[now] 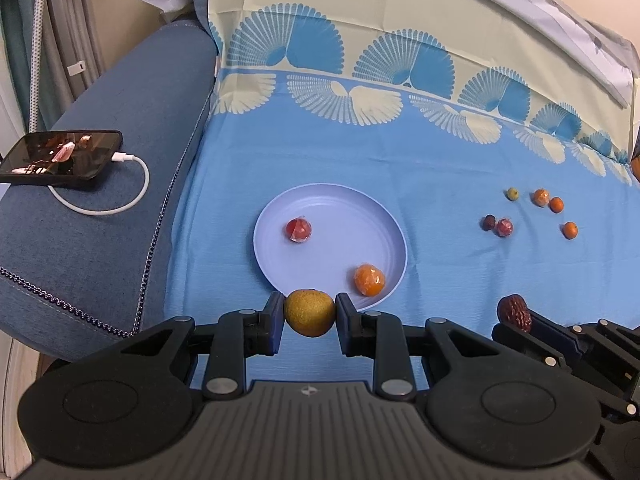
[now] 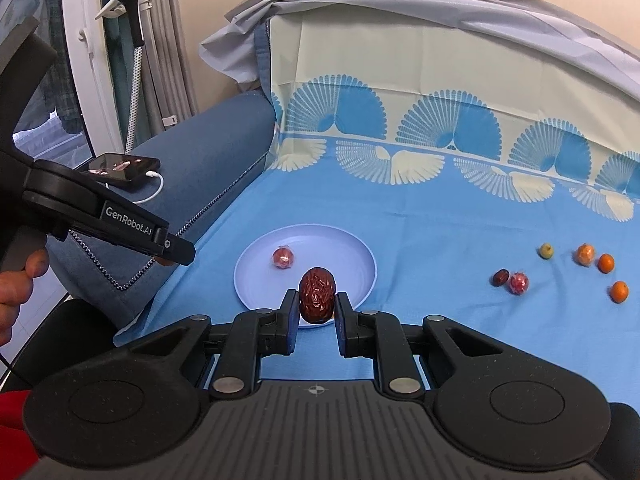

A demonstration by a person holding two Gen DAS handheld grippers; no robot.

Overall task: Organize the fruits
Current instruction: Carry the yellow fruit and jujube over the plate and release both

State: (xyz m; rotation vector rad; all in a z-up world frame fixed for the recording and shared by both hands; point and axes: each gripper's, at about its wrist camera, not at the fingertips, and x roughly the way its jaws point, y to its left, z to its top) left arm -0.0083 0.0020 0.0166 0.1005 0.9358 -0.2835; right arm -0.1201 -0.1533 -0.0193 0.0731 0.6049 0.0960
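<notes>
The sofa arm walls the left edge of the blue cloth. The left gripper clamps a round yellow-green fruit at the plate's near rim. The right gripper pinches a wrinkled red date, long axis upright. Beyond, 6 loose fruits leave bare cloth around them.

We see the left gripper level, its 2 fingers pointing forward and closed against the sides of a yellow-green fruit. The right gripper sits alongside, its 2 fingers pinching an upright dried red date. In the right wrist view, the person's left hand wraps the left gripper's handle at the frame edge.
</notes>
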